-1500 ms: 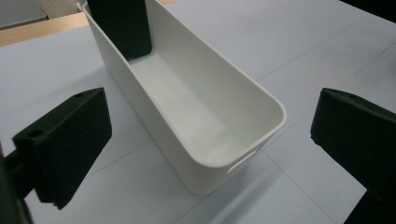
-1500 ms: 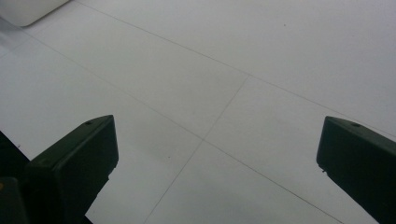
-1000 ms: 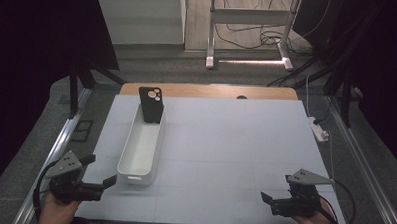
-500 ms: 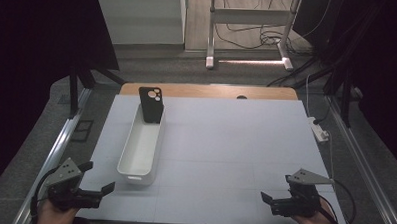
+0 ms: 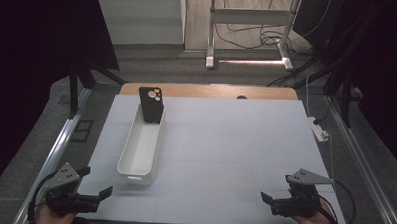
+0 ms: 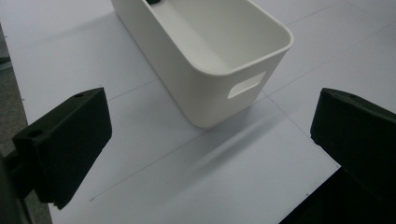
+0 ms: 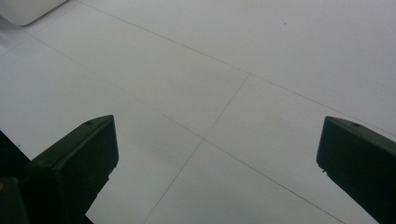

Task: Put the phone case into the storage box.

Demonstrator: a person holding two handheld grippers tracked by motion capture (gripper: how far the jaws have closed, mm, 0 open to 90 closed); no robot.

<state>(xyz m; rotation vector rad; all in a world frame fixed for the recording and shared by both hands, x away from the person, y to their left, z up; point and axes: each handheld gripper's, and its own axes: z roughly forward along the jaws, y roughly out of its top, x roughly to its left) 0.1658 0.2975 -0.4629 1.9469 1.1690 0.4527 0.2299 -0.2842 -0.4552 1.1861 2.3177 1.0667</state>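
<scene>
The left gripper sits at the near left corner of the white table, its jaws spread wide with nothing between them — in the left gripper view they frame the near end of the white bin without touching it. The right gripper rests at the near right corner, well apart from the bin, jaws likewise released over bare tabletop.

The bin is a long, narrow plastic tub whose long axis runs away from the person, its far end leaning slightly to the right. Its near short wall, with a slot handle, faces the left gripper. A black phone case stands upright in the far end, leaning on the far wall, camera cut-outs at the top and facing the person.

Much is cut off: the person's hands are clipped by the bottom edge of the high view, the bin's far end runs out of the top of the left gripper view — just a dark sliver of the case shows there — and the right gripper view catches only a corner of the bin. The lower end of the case is hidden inside the bin.
</scene>
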